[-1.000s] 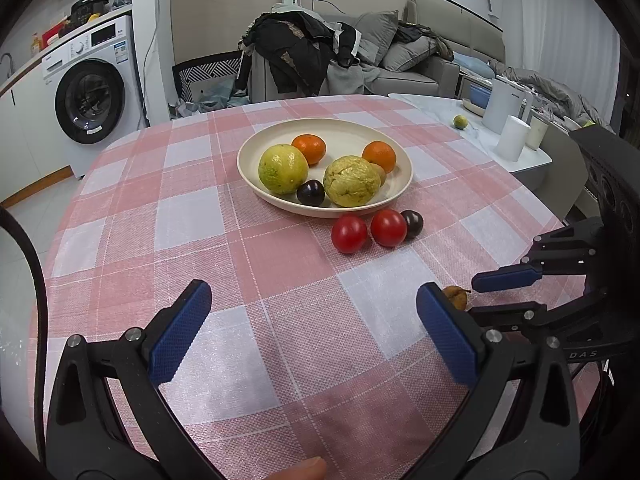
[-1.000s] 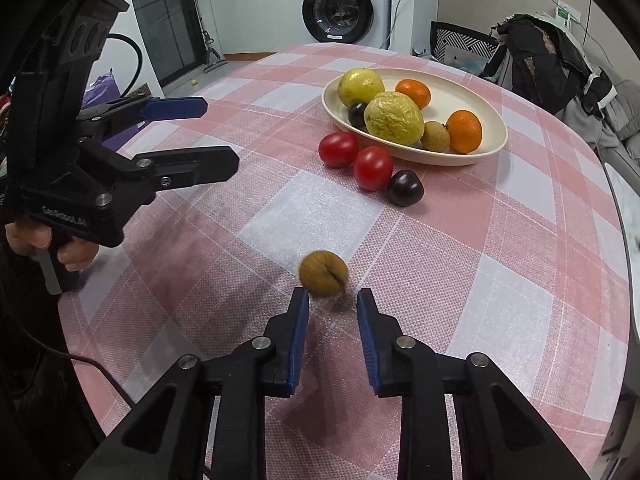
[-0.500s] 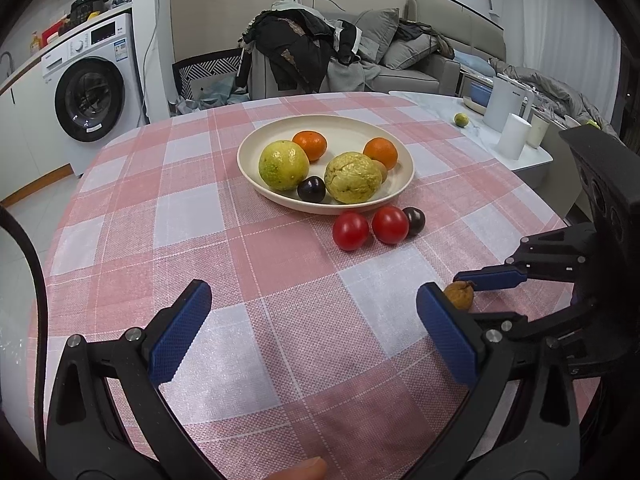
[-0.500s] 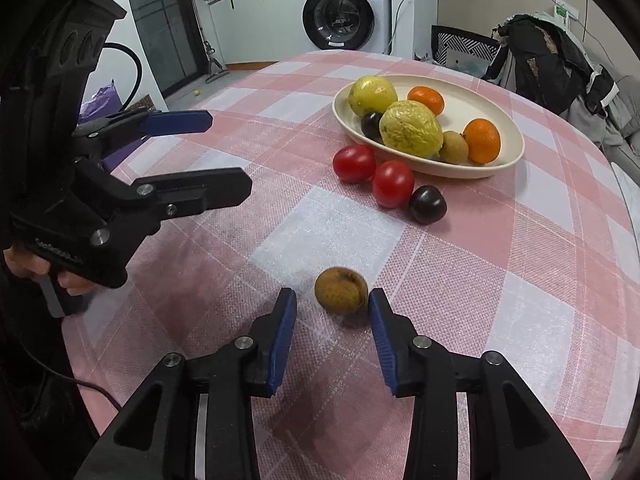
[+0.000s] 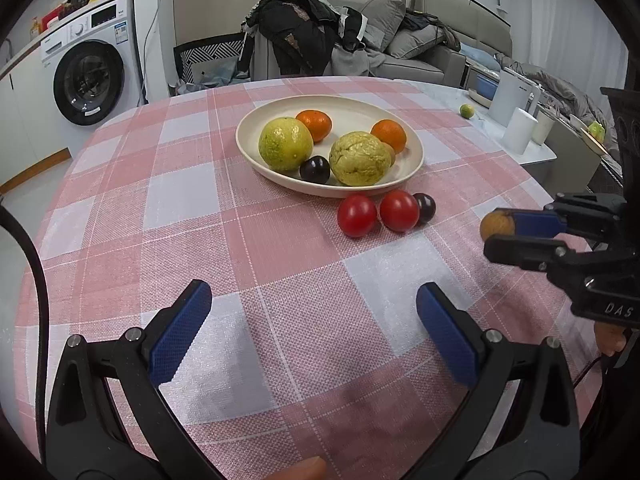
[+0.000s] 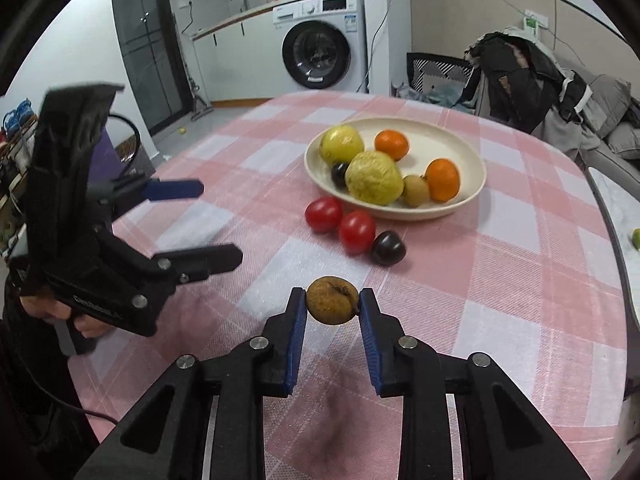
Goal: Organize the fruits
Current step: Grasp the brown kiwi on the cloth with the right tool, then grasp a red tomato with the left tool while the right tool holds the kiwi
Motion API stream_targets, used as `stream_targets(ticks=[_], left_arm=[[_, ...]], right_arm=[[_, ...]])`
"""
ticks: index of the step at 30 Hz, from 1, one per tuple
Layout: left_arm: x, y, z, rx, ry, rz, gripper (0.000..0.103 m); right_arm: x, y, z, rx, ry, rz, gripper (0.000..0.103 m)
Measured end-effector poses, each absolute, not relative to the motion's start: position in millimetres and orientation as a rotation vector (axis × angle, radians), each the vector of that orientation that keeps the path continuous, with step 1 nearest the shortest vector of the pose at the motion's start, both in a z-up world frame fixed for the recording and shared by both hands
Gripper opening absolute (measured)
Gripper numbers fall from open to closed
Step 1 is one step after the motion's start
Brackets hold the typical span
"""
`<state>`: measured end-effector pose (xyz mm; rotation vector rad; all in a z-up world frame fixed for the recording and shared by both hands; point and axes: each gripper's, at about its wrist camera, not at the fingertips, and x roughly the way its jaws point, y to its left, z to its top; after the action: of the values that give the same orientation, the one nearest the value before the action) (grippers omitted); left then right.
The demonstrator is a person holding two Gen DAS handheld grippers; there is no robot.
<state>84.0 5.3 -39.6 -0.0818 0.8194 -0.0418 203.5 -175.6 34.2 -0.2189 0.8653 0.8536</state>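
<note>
My right gripper point(image 6: 332, 306) is shut on a small brown fruit point(image 6: 332, 300) and holds it above the checked tablecloth; the fruit also shows in the left wrist view point(image 5: 496, 226). A cream plate point(image 6: 460, 140) holds two yellow-green fruits, two oranges, a dark plum and a kiwi. Two red tomatoes point(image 6: 340, 224) and a dark plum point(image 6: 387, 248) lie on the cloth in front of the plate. My left gripper point(image 5: 312, 332) is open and empty, low over the near part of the table; it shows in the right wrist view point(image 6: 208, 224) at the left.
The round table point(image 5: 120, 200) has a pink and white checked cloth. A side table point(image 5: 520, 140) with white cups and a lime stands at the right. A washing machine and a chair draped with clothes stand behind.
My right gripper has closed on the brown fruit and lifted it off the cloth toward the plate. My left gripper has stayed open and nearly still.
</note>
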Motion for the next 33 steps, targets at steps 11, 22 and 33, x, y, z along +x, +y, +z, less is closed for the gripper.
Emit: stream_targets(ticks=[11, 22, 33], left_arm=[[124, 11, -50, -0.131, 0.864, -0.046, 0.097], [159, -12, -58, -0.021, 0.915, -0.095, 0.061], [170, -17, -60, -0.042, 0.899, -0.127, 0.042]], right_arm=[[221, -184, 39, -0.143, 0.843, 0.801, 0.027], [240, -195, 37, -0.118, 0.856, 0.771, 0.027], [240, -198, 36, -0.126, 0.86, 0.769, 0.027]])
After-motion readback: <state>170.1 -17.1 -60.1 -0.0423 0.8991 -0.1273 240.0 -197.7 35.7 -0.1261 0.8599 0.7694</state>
